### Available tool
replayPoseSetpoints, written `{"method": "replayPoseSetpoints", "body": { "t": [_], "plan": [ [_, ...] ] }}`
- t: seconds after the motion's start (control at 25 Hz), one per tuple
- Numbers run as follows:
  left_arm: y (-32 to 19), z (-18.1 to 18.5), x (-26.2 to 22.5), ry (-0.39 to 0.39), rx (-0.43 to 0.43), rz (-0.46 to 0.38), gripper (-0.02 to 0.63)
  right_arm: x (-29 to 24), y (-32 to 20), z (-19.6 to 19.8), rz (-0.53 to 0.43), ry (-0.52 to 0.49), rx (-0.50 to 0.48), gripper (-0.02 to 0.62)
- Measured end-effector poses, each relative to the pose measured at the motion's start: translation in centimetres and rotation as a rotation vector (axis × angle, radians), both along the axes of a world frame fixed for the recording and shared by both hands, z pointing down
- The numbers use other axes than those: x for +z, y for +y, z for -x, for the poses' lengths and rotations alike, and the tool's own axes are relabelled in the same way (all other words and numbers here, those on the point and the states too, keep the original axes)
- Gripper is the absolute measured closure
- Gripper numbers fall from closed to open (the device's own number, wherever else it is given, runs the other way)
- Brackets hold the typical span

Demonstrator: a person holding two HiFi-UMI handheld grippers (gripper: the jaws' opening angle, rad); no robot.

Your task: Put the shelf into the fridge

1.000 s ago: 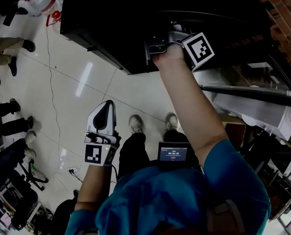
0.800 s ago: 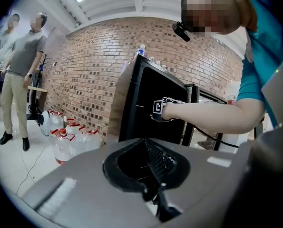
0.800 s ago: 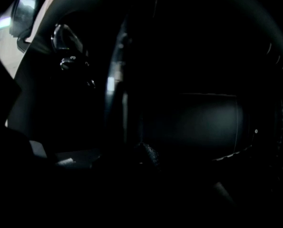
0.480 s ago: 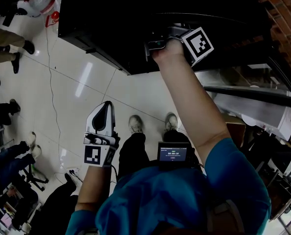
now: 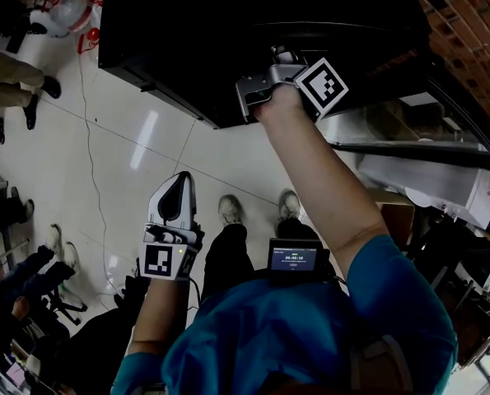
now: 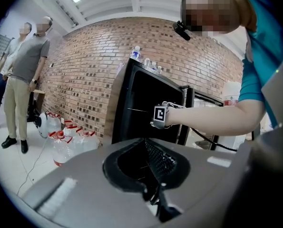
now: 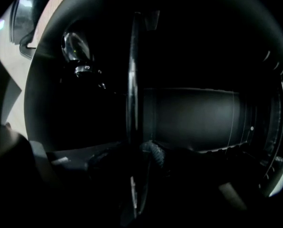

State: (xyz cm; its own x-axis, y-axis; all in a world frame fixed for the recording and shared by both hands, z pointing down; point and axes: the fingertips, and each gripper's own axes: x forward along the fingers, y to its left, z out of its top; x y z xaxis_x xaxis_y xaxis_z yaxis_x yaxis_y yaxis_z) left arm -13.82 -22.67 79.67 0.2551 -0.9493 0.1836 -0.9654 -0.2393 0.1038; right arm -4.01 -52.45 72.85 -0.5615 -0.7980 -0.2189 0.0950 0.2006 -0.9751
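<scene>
right hand-held gripper (image 7: 134, 158): we read it as clenched on the shelf (image 7: 133, 80). in its own view the shelf shows edge-on as a thin upright strip that runs between the two jaws, and a ribbed pad presses against its right face. that view is very dark, so we cannot make out the rest of the shelf.

in the head view this gripper sits at the end of the outstretched arm, with its jaws reaching into the dark interior of the black fridge (image 5: 228, 23). its marker cube (image 5: 321, 85) is just behind the jaws, outside the opening. the shelf is therefore at the fridge mouth, in the grasp, partly inside.

left hand-held gripper (image 5: 179, 186): jaws pressed together, nothing between them. it hangs low at our side, well apart from the fridge, with the tips pointing toward it.

beyond the left gripper's jaws, its view shows the fridge front and small bottles (image 6: 137, 54) on the fridge top. a brick wall (image 6: 89, 65) stands behind the fridge. water jugs with red caps (image 6: 60, 139) sit on the pale tiled floor (image 5: 137, 146) to the left of the fridge, and two bystanders (image 6: 24, 75) are further left.

below the right gripper, on the floor: our own shoes (image 5: 228, 208).
</scene>
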Motion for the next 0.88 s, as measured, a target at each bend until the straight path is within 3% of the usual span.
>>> {"method": "replayPoseSetpoints", "body": {
  "t": [0.2,0.52,0.76,0.88],
  "plan": [
    [0.5,-0.3,-0.9,-0.002,-0.001,-0.003,0.588,0.0,1.2,-0.5,-0.001,0.004,-0.016,0.457],
    [1.6,-0.4,-1.6,0.004,-0.005,0.008,0.588,0.8,0.5,-0.3,0.054,0.066,0.002,0.502],
    [1.8,0.2,-1.1,0.008,-0.014,0.016,0.588,-0.6,-1.1,0.9,0.039,-0.002,-0.002,0.480],
    [1.9,0.2,-0.9,0.006,-0.010,0.017,0.588,-0.6,-1.4,0.8,0.000,0.045,-0.010,0.438]
  ]
}}
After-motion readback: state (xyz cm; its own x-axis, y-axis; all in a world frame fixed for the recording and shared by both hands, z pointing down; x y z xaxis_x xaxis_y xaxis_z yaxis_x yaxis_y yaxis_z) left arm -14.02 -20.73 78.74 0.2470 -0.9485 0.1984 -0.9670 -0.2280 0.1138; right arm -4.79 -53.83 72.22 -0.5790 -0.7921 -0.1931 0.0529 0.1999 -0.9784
